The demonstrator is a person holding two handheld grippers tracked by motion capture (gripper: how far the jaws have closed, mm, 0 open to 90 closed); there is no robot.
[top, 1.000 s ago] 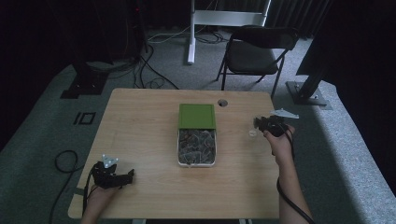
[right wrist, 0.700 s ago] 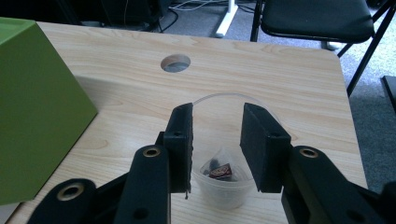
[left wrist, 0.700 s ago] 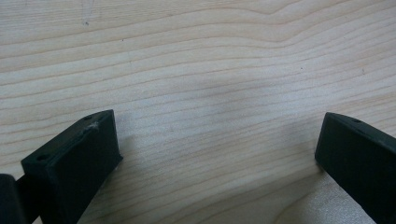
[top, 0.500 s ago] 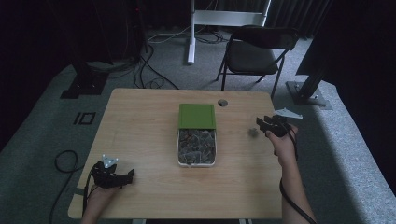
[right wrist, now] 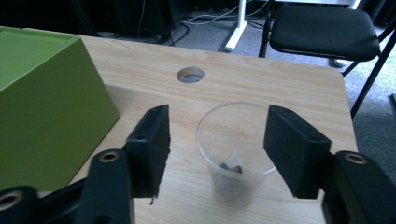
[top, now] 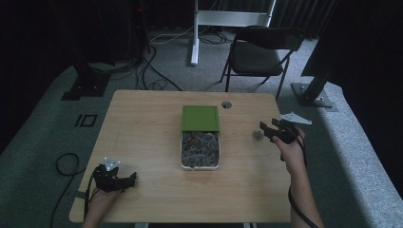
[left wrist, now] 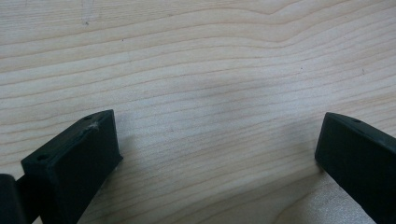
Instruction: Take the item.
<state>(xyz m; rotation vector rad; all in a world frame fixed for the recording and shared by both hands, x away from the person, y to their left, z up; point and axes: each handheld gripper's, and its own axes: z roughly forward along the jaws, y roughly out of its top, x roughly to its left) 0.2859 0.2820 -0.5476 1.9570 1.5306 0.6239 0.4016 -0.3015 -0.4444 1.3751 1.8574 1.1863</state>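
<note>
Cup (right wrist: 236,151) stands between the right gripper's (right wrist: 217,149) parted fingers, beside the green box (right wrist: 44,102).

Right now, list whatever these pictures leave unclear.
- Tray contents: too small and dim in the high view to identify.
- Item in the clear cup: small, blurred behind the plastic in the right gripper view.
- Green box: cut off by the left edge in the right gripper view.
</note>
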